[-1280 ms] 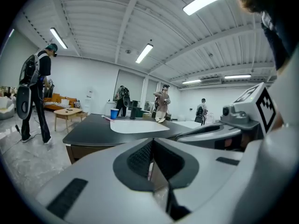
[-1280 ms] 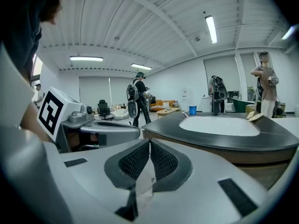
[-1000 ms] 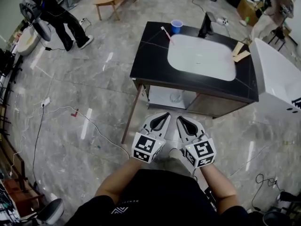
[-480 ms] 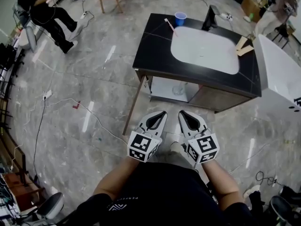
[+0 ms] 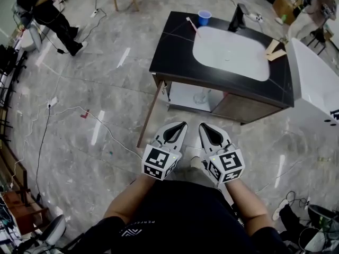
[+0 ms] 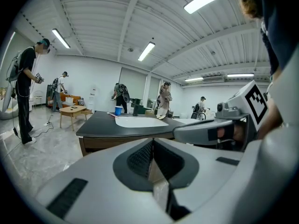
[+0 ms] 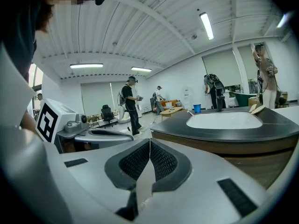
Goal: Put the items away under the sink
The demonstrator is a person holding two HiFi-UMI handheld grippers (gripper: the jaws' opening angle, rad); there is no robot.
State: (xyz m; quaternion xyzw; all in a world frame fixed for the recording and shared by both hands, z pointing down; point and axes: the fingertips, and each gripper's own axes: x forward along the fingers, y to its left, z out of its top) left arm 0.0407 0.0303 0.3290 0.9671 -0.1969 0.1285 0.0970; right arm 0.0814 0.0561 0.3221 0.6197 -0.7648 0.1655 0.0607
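**A:** Where do the things lie?

**B:** On the worktop (image 5: 169, 57), round the sink (image 5: 230, 49): wooden pieces (image 5: 275, 52), blue cup (image 5: 204, 17), toothbrush (image 5: 191, 26). On the shelf (image 5: 180, 102) below: one clear thing (image 5: 200, 96).

**A:** And the grippers?

**B:** Left gripper (image 5: 181, 125) and right gripper (image 5: 203, 126) are side by side, well short of the worktop. Their fingers (image 7: 161, 161) are pressed together and empty. Likely best to spread them wide before reaching and take the cup by its wall, upright.

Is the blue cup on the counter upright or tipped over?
Upright. The blue cup stands on the black counter, its round open mouth facing up in the head view.
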